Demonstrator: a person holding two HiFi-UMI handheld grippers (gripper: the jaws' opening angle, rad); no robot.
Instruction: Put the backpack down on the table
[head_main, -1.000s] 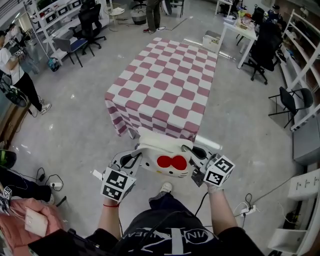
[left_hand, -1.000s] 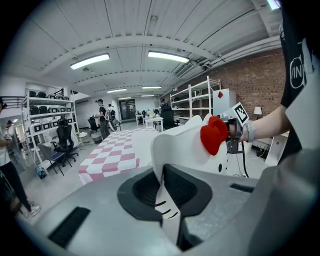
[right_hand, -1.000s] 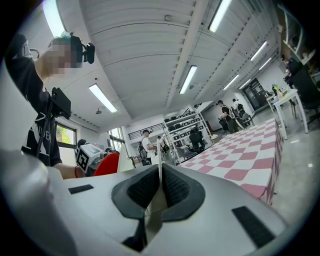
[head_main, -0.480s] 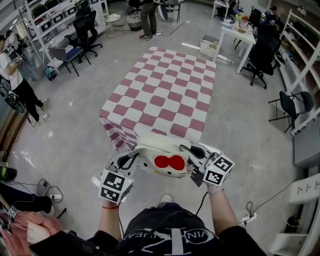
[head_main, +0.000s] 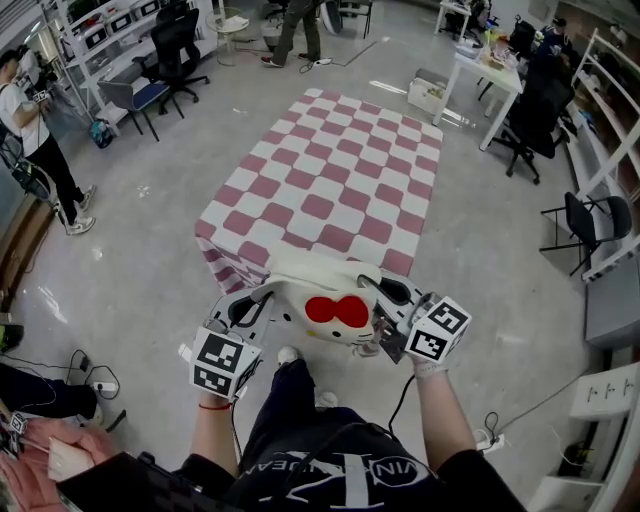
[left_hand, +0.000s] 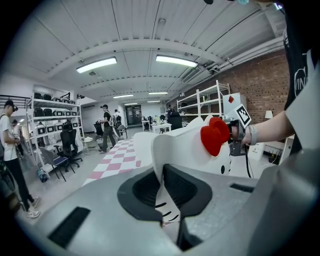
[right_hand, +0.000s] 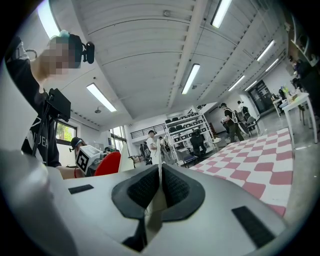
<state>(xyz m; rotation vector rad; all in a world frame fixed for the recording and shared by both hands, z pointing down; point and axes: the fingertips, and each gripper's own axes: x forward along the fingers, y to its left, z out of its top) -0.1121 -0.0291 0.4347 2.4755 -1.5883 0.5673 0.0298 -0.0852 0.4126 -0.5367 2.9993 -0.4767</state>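
Note:
A white cat-face backpack (head_main: 325, 303) with a red bow hangs in the air between my two grippers, just short of the near edge of the table (head_main: 330, 180) with its red-and-white checked cloth. My left gripper (head_main: 252, 312) is shut on the backpack's left edge; in the left gripper view the white fabric (left_hand: 165, 192) is pinched between the black pads. My right gripper (head_main: 392, 300) is shut on the right edge, seen as a thin white strip (right_hand: 159, 192) between the pads in the right gripper view.
Office chairs (head_main: 175, 50) and shelving stand at the far left, a white desk (head_main: 490, 75) and black chairs (head_main: 590, 215) at the right. People stand at the left (head_main: 35, 130) and far back (head_main: 300, 25). Cables lie on the floor by my feet.
I have stepped towards the table with the backpack held in both grippers; the table's near edge is now closer to the backpack. Both grips are unchanged.

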